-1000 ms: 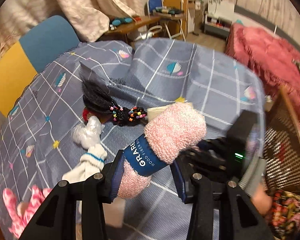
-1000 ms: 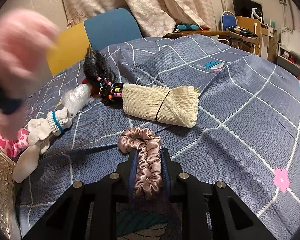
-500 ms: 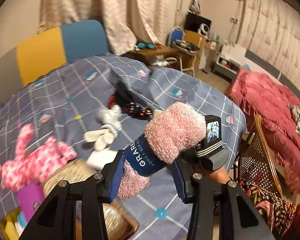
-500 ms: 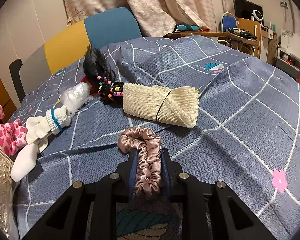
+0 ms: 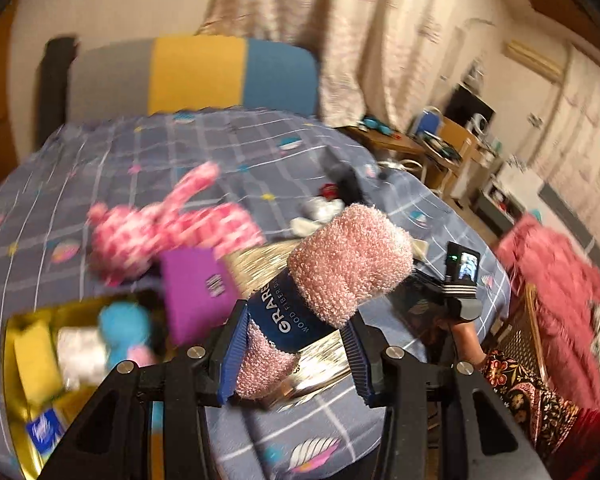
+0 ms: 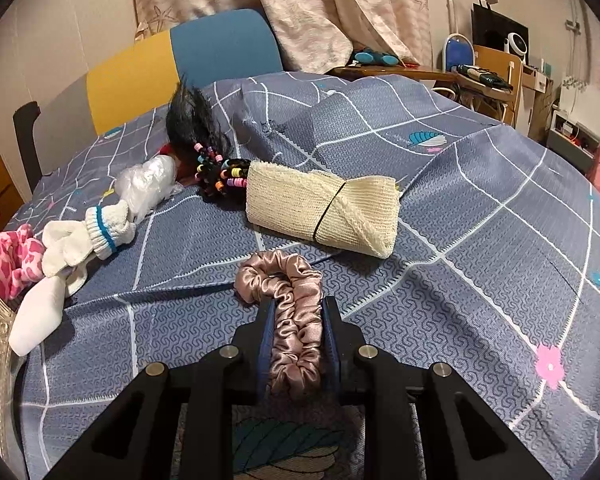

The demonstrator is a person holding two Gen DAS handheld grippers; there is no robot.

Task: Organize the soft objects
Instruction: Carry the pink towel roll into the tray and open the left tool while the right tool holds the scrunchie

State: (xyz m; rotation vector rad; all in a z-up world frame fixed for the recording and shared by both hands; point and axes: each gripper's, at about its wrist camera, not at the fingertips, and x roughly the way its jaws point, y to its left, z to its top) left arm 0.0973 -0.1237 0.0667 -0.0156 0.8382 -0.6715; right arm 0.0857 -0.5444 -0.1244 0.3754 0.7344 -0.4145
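Left gripper clamps the pink fluffy roll by its banded middle, carrying it above the gold box; right gripper pinches the satin scrunchie on the bed, ready to lift.

Bed, grey-blue grid cover, as I see it; lying on it: cream mesh roll, black beaded hair bundle, clear plastic wad, white socks, pink spotted plush, gold box
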